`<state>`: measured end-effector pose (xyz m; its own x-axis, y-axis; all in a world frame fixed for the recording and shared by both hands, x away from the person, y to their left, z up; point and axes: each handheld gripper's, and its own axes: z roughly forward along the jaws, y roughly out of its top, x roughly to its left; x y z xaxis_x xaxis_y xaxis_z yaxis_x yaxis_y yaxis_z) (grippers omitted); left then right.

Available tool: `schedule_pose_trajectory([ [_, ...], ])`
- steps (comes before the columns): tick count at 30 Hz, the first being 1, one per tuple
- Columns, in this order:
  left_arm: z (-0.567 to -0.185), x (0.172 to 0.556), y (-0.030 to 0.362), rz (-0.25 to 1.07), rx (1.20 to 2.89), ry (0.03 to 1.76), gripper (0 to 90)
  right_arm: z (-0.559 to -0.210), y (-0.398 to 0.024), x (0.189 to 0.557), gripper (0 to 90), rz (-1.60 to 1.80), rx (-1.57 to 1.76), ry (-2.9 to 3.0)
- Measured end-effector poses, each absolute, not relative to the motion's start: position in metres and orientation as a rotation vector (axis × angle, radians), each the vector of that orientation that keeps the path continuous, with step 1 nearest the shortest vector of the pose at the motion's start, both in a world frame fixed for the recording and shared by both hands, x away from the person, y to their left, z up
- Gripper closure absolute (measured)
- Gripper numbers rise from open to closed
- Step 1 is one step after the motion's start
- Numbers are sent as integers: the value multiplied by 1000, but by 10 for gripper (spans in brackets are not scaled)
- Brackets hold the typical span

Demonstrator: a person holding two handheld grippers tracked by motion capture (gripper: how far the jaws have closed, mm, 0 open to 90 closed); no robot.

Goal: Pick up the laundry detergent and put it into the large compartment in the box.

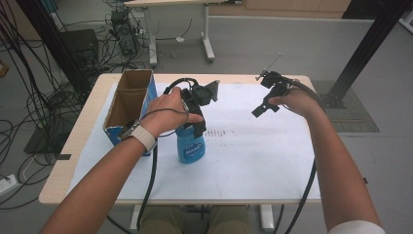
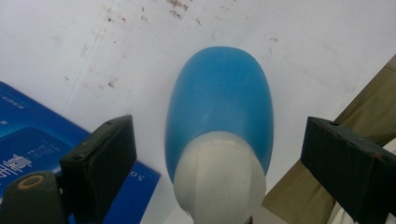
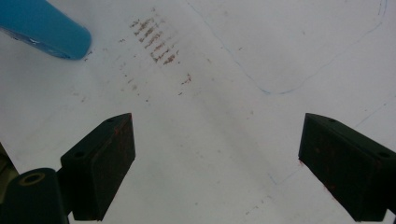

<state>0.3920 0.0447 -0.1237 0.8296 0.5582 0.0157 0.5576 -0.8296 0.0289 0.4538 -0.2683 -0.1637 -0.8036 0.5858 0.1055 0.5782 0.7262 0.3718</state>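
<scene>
Blue bottle [image 2: 219,98] with white cap [image 2: 218,179]; blue box [image 1: 127,105], brown inside; white surface [image 1: 263,156] with rust-brown speckles.

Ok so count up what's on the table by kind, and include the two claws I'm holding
Blue bottle with white cap: 1
Open blue cardboard box: 1
White paper sheet covering the tabletop: 1
Claws: 2, the left claw over the bottle, open, and the right claw open above the sheet
Total: 5

The blue bottle's [image 1: 191,145] top is hidden behind the left gripper [image 1: 197,122].
</scene>
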Motion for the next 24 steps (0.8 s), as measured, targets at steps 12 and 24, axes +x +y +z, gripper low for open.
schedule_pose_trajectory([
  [12, -125, 391, 45, 44, 2977, 914, 109, -164, -267, 454, 109, 618, 971, 2902],
  [24, -132, 392, 42, 34, 2987, 899, 112, -165, -268, 453, 108, 627, 974, 2900],
])
